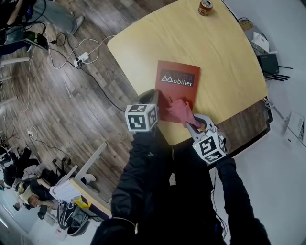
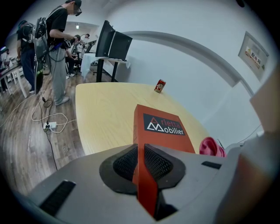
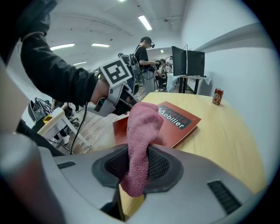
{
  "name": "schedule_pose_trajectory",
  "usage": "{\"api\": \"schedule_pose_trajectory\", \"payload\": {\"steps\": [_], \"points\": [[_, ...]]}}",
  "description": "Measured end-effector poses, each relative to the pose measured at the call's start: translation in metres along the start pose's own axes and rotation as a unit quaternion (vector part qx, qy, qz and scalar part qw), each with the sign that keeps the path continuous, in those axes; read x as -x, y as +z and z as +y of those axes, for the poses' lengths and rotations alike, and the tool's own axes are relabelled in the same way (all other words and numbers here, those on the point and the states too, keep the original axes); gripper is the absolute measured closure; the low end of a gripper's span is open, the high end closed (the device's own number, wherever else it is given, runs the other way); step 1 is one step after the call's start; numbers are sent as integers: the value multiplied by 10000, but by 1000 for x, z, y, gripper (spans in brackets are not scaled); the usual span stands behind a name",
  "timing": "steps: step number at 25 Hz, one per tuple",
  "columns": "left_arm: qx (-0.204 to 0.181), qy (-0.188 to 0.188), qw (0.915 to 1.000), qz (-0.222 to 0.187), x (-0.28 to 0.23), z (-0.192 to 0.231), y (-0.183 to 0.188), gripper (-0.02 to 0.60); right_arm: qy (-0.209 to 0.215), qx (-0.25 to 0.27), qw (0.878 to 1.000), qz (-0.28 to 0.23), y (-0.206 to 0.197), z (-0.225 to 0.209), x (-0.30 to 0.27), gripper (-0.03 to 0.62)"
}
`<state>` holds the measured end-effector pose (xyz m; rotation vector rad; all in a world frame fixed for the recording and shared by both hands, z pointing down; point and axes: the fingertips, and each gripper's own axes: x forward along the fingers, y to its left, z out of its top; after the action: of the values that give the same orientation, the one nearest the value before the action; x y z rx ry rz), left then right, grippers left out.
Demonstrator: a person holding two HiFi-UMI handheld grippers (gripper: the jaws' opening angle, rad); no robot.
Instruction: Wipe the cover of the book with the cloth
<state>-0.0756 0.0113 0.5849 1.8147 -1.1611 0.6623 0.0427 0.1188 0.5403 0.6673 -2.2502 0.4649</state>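
An orange-red book printed "Mobilier" lies on the yellow table near its front edge. My left gripper is shut on the book's near left edge; the left gripper view shows the cover running away from the jaws, which clamp its corner. A pink cloth rests bunched on the book's near end. The right gripper is shut on that cloth, which stands up out of the jaws above the book.
A red drink can stands at the table's far side. Cables and a power strip lie on the wooden floor to the left. A white desk stands lower left. People stand in the background.
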Motion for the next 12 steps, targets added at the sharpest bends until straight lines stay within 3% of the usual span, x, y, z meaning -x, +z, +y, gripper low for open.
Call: {"api": "schedule_pose_trajectory", "payload": {"steps": [12], "points": [[44,-42,10000,-25,0,0,0,511,-544,49,9975,-450,66,-79,-27,488]]}}
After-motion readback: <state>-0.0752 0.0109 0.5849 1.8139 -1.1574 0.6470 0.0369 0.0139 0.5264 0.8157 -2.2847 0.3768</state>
